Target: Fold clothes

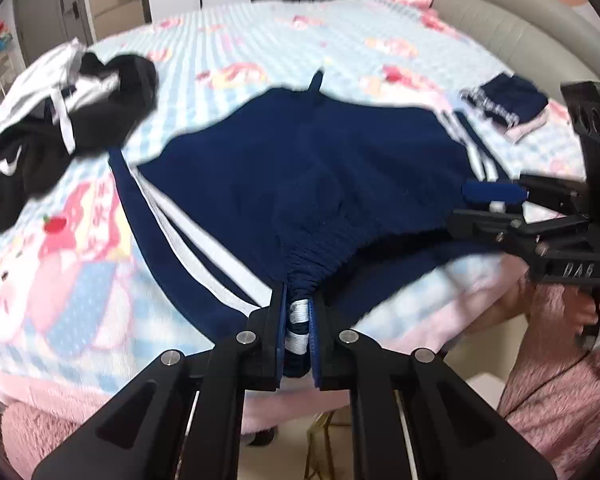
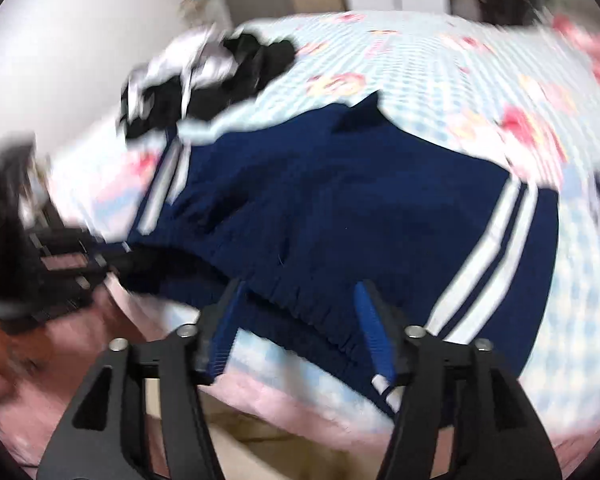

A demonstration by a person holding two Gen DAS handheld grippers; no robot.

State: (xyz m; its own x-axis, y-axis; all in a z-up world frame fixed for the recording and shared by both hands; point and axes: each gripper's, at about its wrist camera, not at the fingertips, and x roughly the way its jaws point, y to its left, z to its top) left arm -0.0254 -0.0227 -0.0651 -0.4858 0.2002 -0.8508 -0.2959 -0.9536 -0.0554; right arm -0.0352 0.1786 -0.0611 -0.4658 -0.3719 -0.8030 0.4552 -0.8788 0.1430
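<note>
My left hand-held gripper (image 1: 298,312) is clamped on the gathered waistband of the navy shorts (image 1: 312,184), right at the bed's (image 1: 260,36) near edge; bunched navy cloth and a white stripe fill the gap between its blue pads. My right hand-held gripper (image 2: 300,312) stands with its fingers apart, straddling the waistband further along that same edge, the pads not pressing on the cloth. Seen from the left wrist camera, it reaches in from the right, and raised letters on its black body read "DAG", with whatever follows cut off. Both point steeply down at the bed. My own hand on the right grip is mostly hidden, and only a fuzzy pink sleeve (image 1: 560,360) shows beside it.

The shorts lie spread flat from the near edge toward the middle. Beyond them, near the left edge, sits a heap of black and white clothes (image 1: 60,120), too blurred to sort out. Toward the right edge rests a small folded stack (image 1: 504,100), navy above pink. The right wrist view is smeared throughout.
</note>
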